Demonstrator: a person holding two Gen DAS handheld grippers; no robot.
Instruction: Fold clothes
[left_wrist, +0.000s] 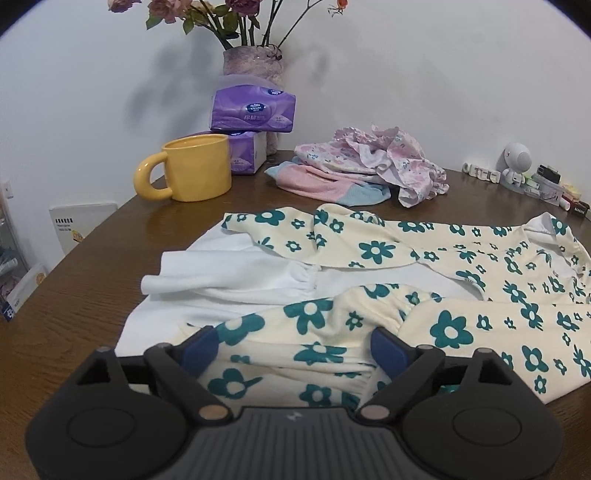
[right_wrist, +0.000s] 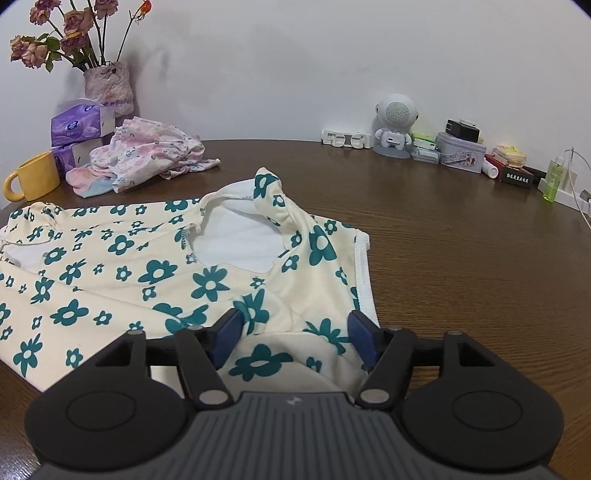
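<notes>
A cream garment with teal flowers (left_wrist: 480, 258) lies spread on the brown wooden table (left_wrist: 74, 295), its white lining (left_wrist: 229, 273) turned out at the left end. My left gripper (left_wrist: 294, 349) stands open over the near edge, a flowered sleeve lying loose between its blue pads. In the right wrist view the same garment (right_wrist: 122, 273) shows its neck opening (right_wrist: 236, 247) and a folded shoulder. My right gripper (right_wrist: 295, 338) is open too, with the cloth of the near corner between its pads and not pinched.
A yellow mug (left_wrist: 192, 171), purple tissue packs (left_wrist: 253, 110) and a vase of dried roses (left_wrist: 253, 62) stand at the back left. A pile of pink floral clothes (right_wrist: 155, 155) lies behind the garment. A robot-shaped speaker (right_wrist: 395, 122), tins (right_wrist: 461, 151) and a green bottle (right_wrist: 552, 177) line the back right.
</notes>
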